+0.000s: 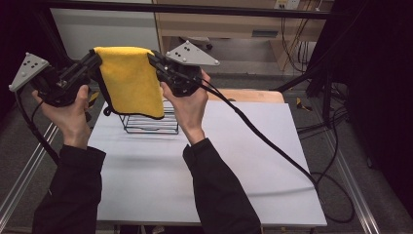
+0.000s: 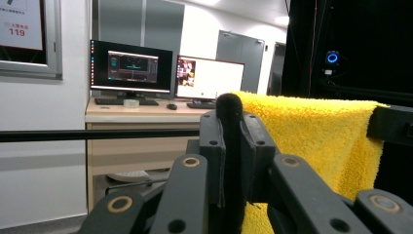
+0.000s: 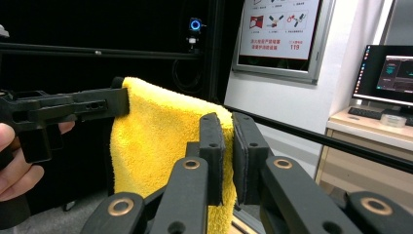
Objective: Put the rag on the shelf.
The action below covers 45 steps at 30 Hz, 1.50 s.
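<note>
In the high view, one yellow cloth of thick, fluffy terry hangs as a folded rectangle above one black wire rack on the smooth white tabletop, stretched by its top corners between two grippers, the left gripper and the right gripper, each closed tight on a corner. In the left gripper view, that gripper's two flat black jaws are pressed together on the cloth's near top edge, above the rack. In the right gripper view, its two jaws pinch the other corner, the nubby cloth draping down.
</note>
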### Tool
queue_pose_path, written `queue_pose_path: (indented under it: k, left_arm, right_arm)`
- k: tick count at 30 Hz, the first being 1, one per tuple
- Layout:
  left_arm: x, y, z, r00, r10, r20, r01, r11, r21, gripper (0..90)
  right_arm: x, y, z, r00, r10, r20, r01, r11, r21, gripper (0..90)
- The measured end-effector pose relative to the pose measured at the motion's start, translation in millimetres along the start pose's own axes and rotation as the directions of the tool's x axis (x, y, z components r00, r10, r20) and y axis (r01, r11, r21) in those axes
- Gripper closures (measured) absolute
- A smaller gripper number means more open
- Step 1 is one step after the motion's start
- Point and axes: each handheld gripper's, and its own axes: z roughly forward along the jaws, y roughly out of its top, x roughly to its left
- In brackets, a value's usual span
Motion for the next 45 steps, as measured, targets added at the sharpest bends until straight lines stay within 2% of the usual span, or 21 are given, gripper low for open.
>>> queue_pose_path:
  k: [8,14,18,29,36,40,45]
  left_arm:
    - [7.5,13.2,6.3,0.9999,-0.007,-0.011,0.007,0.9998,-0.017,81.2]
    - [11.3,24.9,12.6,0.9997,0.005,-0.024,-0.005,0.9997,-0.024,81.2]
    - [13.8,30.0,17.8,0.9998,-0.003,-0.021,0.002,0.9996,-0.029,81.2]
    - [18.1,44.1,36.9,0.9997,0.005,-0.023,-0.005,0.9998,-0.017,81.2]
    - [19.0,53.2,48.0,0.9991,0.029,-0.032,-0.029,0.9996,-0.001,81.2]
    - [20.0,58.4,54.6,0.9993,0.022,-0.029,-0.022,0.9997,-0.003,81.2]
    - [20.1,64.1,63.7,0.9984,0.048,-0.031,-0.048,0.9989,0.002,81.2]
  right_arm:
    - [0.1,14.9,11.5,0.9997,-0.025,0.006,0.025,1.0,-0.01,84.2]
    - [-1.3,25.0,19.2,0.9995,-0.03,0.012,0.03,0.999,-0.019,84.2]
    - [-3.1,29.6,23.3,0.9994,-0.03,0.018,0.03,0.999,-0.024,84.2]
    - [-15.8,42.4,35.6,0.9984,-0.031,0.048,0.032,0.999,-0.026,84.2]
    - [-25.2,46.5,43.5,0.998,-0.025,0.057,0.027,0.999,-0.031,84.2]
    - [-29.7,51.0,46.6,0.9975,-0.025,0.066,0.027,0.999,-0.038,84.3]
    - [-35.9,55.2,50.9,0.9964,-0.03,0.079,0.034,0.999,-0.043,84.2]
